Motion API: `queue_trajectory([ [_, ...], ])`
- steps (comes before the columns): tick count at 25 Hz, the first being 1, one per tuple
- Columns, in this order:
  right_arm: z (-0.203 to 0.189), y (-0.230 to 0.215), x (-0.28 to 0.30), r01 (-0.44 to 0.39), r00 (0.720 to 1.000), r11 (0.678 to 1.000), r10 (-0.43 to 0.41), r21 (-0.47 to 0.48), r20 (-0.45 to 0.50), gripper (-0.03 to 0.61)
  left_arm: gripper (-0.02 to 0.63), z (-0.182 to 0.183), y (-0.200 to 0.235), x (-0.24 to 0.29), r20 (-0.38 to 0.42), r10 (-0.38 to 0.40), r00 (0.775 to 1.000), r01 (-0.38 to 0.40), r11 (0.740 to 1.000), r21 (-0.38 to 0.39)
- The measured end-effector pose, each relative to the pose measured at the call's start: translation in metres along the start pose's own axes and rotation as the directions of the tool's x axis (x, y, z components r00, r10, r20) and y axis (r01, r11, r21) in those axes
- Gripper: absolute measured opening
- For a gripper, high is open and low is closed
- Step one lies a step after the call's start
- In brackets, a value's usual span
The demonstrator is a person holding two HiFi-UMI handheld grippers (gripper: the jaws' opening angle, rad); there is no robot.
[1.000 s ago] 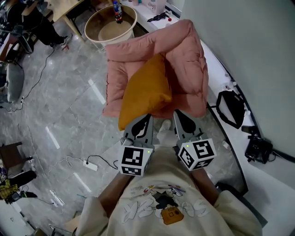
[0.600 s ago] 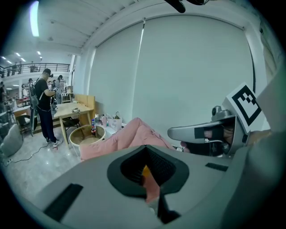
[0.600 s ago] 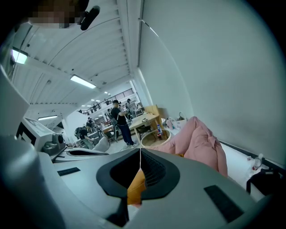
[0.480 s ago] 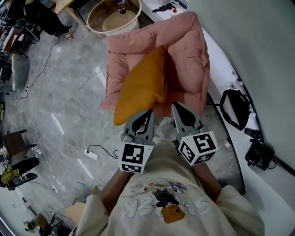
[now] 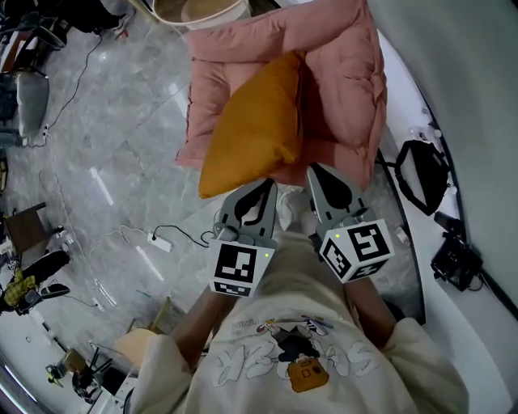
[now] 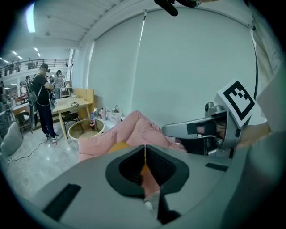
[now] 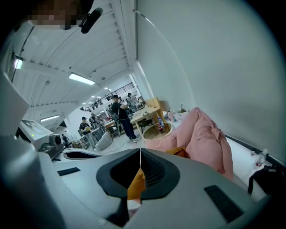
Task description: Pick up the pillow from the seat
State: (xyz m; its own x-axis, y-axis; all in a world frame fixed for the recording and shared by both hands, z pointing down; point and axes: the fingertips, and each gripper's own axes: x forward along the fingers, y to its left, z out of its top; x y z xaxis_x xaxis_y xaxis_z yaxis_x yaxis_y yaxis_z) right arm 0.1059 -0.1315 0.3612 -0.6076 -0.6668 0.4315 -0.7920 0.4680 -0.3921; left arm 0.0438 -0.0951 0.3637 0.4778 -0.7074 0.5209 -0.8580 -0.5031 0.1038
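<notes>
An orange pillow (image 5: pixel 255 129) leans on the pink padded seat (image 5: pixel 340 73), its lower corner hanging over the seat's front edge. My left gripper (image 5: pixel 267 186) is shut and empty, its tip just short of the pillow's lower edge. To its right, my right gripper (image 5: pixel 316 170) is also shut and empty, with its tip at the seat's front edge. In the left gripper view the closed tips (image 6: pixel 145 147) point at the seat (image 6: pixel 129 129), and a strip of pillow (image 6: pixel 117 145) shows. The right gripper view looks over its closed tips (image 7: pixel 140 152) at the pillow (image 7: pixel 178 151).
A round wooden tub (image 5: pixel 198 10) stands behind the seat. A power strip with cable (image 5: pixel 160 242) lies on the grey floor at left. A black bag (image 5: pixel 421 174) and black gear (image 5: pixel 457 263) sit on the white ledge by the wall. People (image 6: pixel 42 103) stand at a far table.
Both grippers have come forward and down toward the seat, still shut. Their tips now reach the pillow's lower edge and the seat's front. The pillow has not moved.
</notes>
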Motion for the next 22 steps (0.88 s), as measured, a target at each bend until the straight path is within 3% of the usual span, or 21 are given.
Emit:
queue_trajectory([
  [5,0.000,0.003,0.005,0.012,1.000,1.000,-0.012,0.001,-0.012,0.023,0.037,-0.001,-0.005,0.008,-0.015,-0.045,0.999,0.045,0.999,0.021],
  [10,-0.003,0.000,0.012,0.021,0.999,1.000,-0.021,0.003,-0.028,0.023,0.135,-0.007,-0.003,0.020,-0.035,-0.087,0.996,0.087,0.996,0.006],
  [17,-0.013,-0.015,0.014,0.051,0.998,0.999,-0.050,0.014,-0.048,0.023,0.388,-0.027,-0.008,0.038,-0.048,-0.162,0.986,0.162,0.987,-0.020],
  [19,-0.016,-0.020,0.015,0.058,0.997,0.998,-0.057,0.014,-0.056,0.023,0.480,-0.031,-0.007,0.044,-0.046,-0.165,0.985,0.165,0.986,-0.003],
  [22,-0.020,-0.024,0.018,0.069,0.995,0.997,-0.068,0.016,-0.069,0.023,0.553,-0.040,-0.001,0.050,-0.065,-0.146,0.987,0.149,0.988,0.045],
])
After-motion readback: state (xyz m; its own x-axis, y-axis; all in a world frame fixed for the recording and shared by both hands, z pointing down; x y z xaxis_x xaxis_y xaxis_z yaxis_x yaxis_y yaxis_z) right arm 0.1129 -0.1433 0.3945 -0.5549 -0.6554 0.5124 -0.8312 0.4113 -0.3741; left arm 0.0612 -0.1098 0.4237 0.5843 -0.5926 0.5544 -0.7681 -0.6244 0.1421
